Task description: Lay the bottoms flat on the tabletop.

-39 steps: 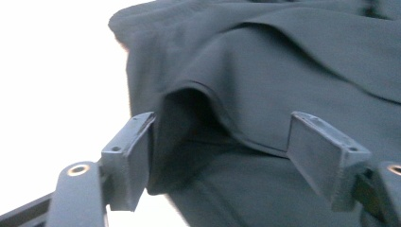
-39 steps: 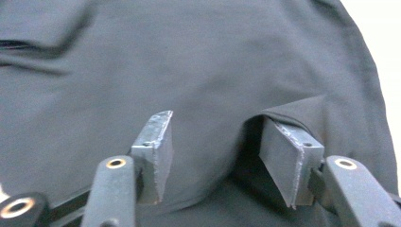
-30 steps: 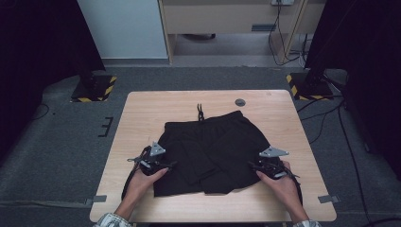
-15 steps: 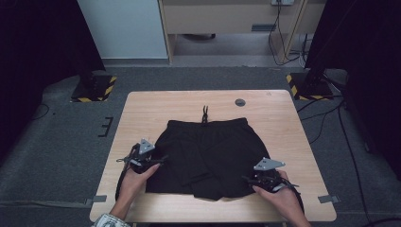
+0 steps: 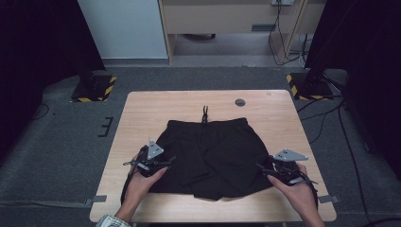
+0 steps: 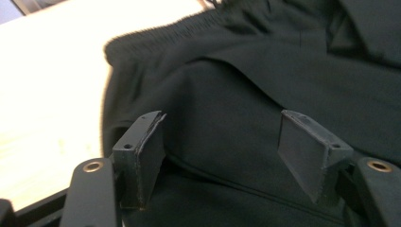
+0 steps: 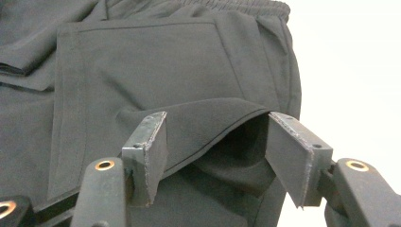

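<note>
While the black shorts (image 5: 208, 156) are lying flat mid-table, waistband far, the left gripper (image 5: 158, 163) and right gripper (image 5: 269, 169) are hovering wide open and empty over the near hem corners. Both jaws should be closing on both fabric layers together, evenly.

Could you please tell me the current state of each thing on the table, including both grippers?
Black shorts: lying flat on the table, waistband at the far side, leg hems rumpled.
Drawstring: trailing past the waistband onto the bare wood.
Left gripper: jaws open, over the shorts' left leg.
Right gripper: jaws open, either side of a lifted hem fold.
Table: light wood, bare around the shorts.
</note>
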A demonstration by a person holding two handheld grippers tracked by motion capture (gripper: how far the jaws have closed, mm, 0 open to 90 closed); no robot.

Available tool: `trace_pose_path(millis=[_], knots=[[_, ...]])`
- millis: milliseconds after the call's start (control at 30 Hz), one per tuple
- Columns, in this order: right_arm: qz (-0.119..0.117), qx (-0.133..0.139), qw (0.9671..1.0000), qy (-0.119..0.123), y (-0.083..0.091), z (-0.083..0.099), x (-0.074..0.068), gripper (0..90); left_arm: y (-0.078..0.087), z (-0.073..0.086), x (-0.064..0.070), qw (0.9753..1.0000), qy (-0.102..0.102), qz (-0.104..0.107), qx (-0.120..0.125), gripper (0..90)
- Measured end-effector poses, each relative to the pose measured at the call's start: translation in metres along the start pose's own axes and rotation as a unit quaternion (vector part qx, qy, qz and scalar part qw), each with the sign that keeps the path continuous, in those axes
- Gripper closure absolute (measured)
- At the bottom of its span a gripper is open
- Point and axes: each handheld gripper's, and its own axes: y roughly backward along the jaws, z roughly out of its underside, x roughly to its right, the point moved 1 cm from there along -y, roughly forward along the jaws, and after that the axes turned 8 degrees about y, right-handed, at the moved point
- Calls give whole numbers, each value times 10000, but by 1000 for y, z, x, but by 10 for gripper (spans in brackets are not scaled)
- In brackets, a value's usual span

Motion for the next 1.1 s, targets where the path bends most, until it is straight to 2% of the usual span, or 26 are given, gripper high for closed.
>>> trace_pose_path(millis=[167,300,367,433,500,600,733,767,833,900,1000,1100], knots=[[-27,-263,9996,-64,11,-6,-1,394,-11,3,-4,9999,36,-1,-151,287],[15,-83,10000,-16,16,-12,-5,386,-22,8,-9,9993,27,-8,-385,283],[11,-52,9999,106,3,-15,-7,374,-27,11,-10,9985,6,17,-540,281],[3,-55,9998,168,-17,-17,-10,373,-29,12,-10,9984,101,79,-547,282],[-39,-80,9998,161,-38,-20,-11,384,-29,13,-12,9981,240,142,-551,286],[-96,-186,9997,98,-65,-22,-12,400,-28,15,-14,9981,277,196,-516,289],[-255,-497,9982,205,-81,-15,-21,413,-26,16,-13,9978,265,260,-556,306],[-309,-562,9977,207,-83,-11,-24,410,-25,16,-13,9976,258,275,-580,316],[-232,-433,9986,210,-81,-5,-29,413,-23,16,-12,9972,233,326,-631,325],[-312,-493,9979,268,-76,-3,-33,412,-20,18,-11,9968,199,383,-674,329],[-382,-594,9970,325,-65,3,-39,413,-13,22,-4,9957,68,522,-769,332],[-505,-678,9952,493,-51,10,-46,413,-4,27,4,9940,-51,661,-869,332]])
